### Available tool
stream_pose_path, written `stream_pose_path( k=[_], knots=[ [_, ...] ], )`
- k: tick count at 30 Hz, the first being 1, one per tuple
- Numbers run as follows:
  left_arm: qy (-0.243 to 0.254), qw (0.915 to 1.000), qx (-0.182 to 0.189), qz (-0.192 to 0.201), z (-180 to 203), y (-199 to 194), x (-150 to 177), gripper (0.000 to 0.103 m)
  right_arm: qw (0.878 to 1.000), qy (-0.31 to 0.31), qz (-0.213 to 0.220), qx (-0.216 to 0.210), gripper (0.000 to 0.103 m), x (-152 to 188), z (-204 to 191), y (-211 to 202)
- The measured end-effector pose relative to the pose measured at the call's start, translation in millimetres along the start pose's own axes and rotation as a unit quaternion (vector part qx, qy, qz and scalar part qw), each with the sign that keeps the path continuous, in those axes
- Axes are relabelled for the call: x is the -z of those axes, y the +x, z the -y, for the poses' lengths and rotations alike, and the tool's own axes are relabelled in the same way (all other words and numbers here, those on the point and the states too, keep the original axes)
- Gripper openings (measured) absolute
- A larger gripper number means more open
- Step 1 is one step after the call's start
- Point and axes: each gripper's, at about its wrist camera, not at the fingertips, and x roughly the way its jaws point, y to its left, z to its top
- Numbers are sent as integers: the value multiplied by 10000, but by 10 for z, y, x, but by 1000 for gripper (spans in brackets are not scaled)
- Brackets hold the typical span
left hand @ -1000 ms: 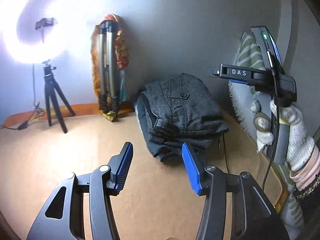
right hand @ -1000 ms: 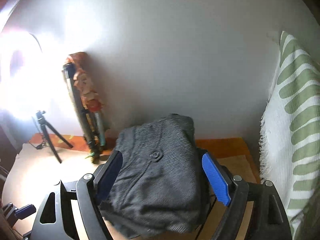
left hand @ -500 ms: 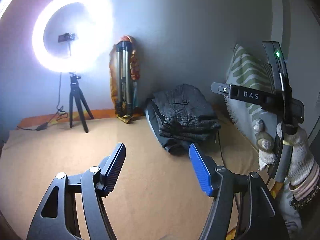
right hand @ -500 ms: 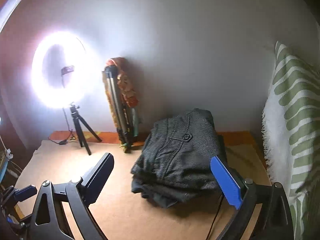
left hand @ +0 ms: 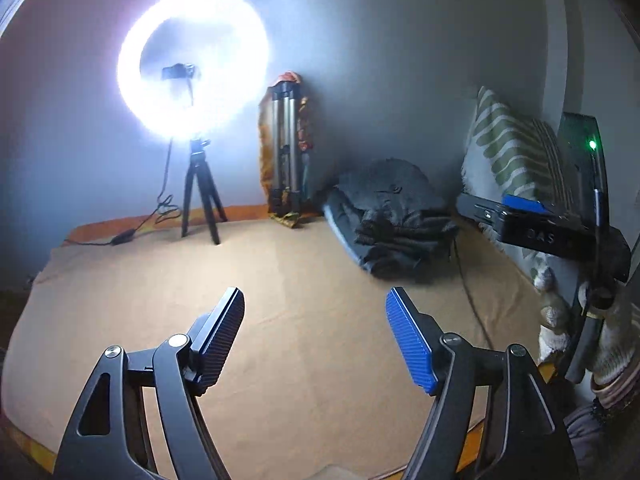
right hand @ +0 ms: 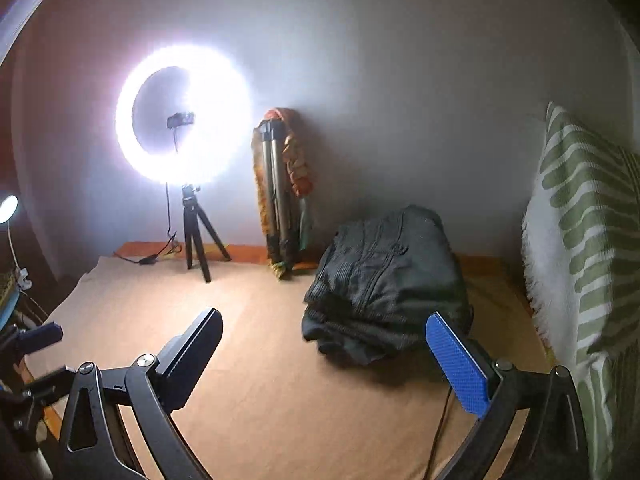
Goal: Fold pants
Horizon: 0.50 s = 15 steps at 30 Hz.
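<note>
Left wrist view: the left gripper (left hand: 316, 336) stands wide apart, holding nothing, over the tan sheet (left hand: 280, 280); the folded dark pants (left hand: 394, 224) lie well ahead and to its right, by the wall; right wrist view: the right gripper (right hand: 324, 364) gapes wide and empty too; the pants (right hand: 390, 284) rest just beyond its blue finger; a striped pillow (right hand: 584, 248) stands right of it.

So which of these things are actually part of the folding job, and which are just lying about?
Part of the job:
- folded dark pants, lying on the tan surface
- left hand-held gripper, open, empty
- right hand-held gripper, open, empty

Just lying about:
- ring light on its small tripod
- folded tripod against the wall
- green-striped pillow
</note>
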Motion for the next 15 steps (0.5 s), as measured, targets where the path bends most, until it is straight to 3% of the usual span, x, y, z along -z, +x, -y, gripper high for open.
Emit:
stream_pose_path(
  k=[15],
  knots=[
    [-239,9995,-178,-39,-307,-102,213,74,9997,76,-219,17,103,481,-201,-53]
  ],
)
